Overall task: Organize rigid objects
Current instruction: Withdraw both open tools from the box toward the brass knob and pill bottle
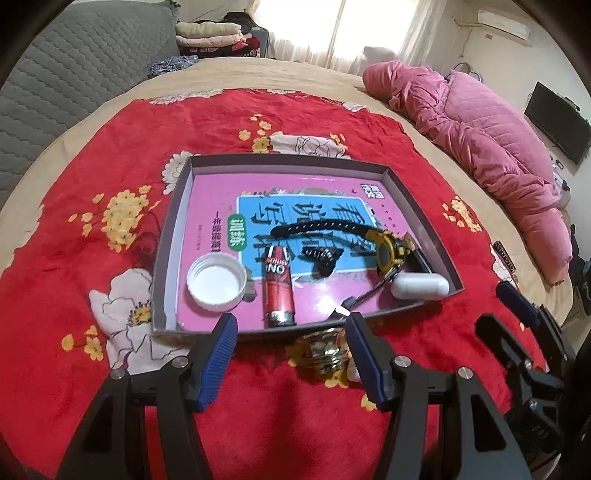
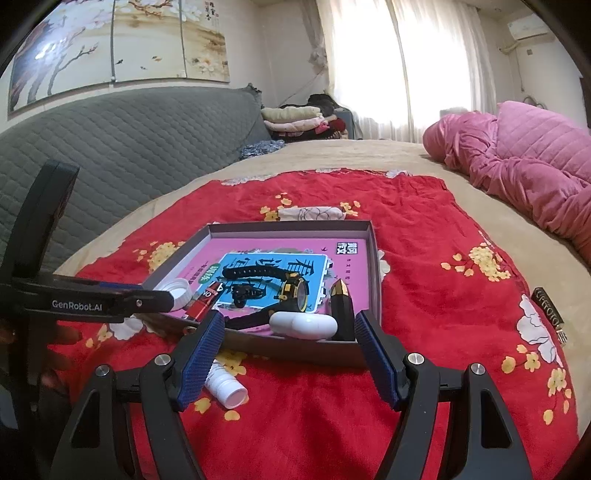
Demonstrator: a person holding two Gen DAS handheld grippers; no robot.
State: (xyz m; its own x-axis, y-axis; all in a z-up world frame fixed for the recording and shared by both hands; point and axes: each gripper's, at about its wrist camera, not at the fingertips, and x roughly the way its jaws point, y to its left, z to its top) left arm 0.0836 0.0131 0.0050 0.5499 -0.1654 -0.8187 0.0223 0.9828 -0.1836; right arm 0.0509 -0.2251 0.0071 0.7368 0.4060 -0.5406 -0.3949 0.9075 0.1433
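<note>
1. A bed (image 2: 332, 158) with a tan cover fills most of both views.
2. A red floral blanket (image 1: 184, 122) lies spread over the tan cover.
3. A grey quilted headboard (image 2: 129, 136) stands along the left side of the bed.
4. A pink quilted duvet (image 1: 480, 140) lies bunched along the right side.
5. Folded clothes (image 2: 295, 118) are stacked at the far end of the headboard.
6. A curtained window (image 2: 399, 55) admits bright daylight.
7. A blossom painting (image 2: 110, 48) hangs above the headboard.
8. An air conditioner (image 1: 506, 22) is mounted high on the wall.
9. A dark television (image 1: 557, 122) is mounted on the right wall.

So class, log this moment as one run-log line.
left gripper: open, empty | right gripper: open, empty | tray: cap, lighter, watch | bottle: outside
</note>
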